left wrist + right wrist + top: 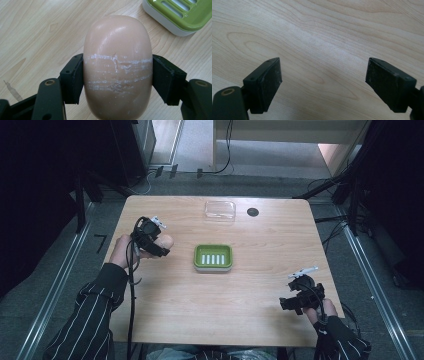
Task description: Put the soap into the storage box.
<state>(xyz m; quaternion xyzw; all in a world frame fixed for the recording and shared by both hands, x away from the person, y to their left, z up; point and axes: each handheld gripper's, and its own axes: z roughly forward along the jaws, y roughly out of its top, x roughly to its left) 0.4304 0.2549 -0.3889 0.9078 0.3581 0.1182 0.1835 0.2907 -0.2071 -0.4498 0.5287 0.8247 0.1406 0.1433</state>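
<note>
Two containers sit on the light wooden table (250, 285) in the high view: a green slotted soap dish on a white base (213, 257), empty, and a clear plastic lid (220, 211) beyond it. Left of the dish, the left gripper (162, 241) holds a peach oval soap bar (166, 241).

Left gripper view: fingers (72, 80) clamp the bar (117, 67), scratched white across its middle, above the table, the dish (180, 15) nearby.

Right gripper view: the right gripper (323, 83) has its fingers (270, 80) wide apart over bare wood.

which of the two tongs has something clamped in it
The left tongs, shut on the peach soap bar left of the green soap dish. The right tongs stand open over bare table.
</note>
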